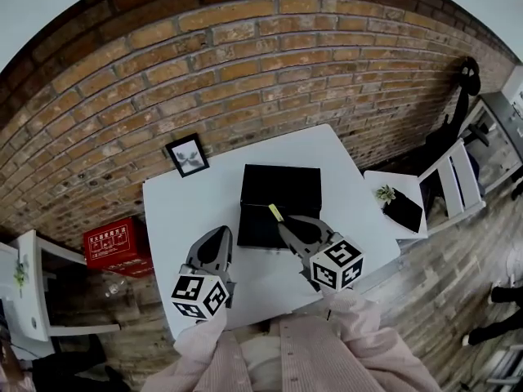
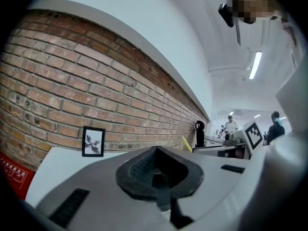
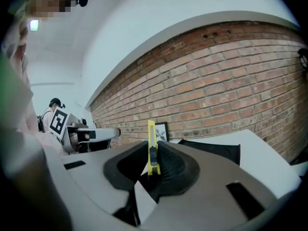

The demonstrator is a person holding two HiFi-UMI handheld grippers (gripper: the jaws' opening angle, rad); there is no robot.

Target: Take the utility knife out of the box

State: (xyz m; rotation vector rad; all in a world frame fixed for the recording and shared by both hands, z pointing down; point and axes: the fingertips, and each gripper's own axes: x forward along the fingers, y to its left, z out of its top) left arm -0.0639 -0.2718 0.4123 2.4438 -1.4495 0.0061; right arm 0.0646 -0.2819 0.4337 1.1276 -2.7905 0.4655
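Knife (image 3: 151,131) is riding clear of box (image 1: 278,188), clamped in right gripper (image 3: 153,150) fingers; left gripper (image 2: 156,170) fingers touching, empty; removal looking done.

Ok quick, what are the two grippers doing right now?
Left gripper: closed, holding nothing.
Right gripper: closed on the yellow utility knife.
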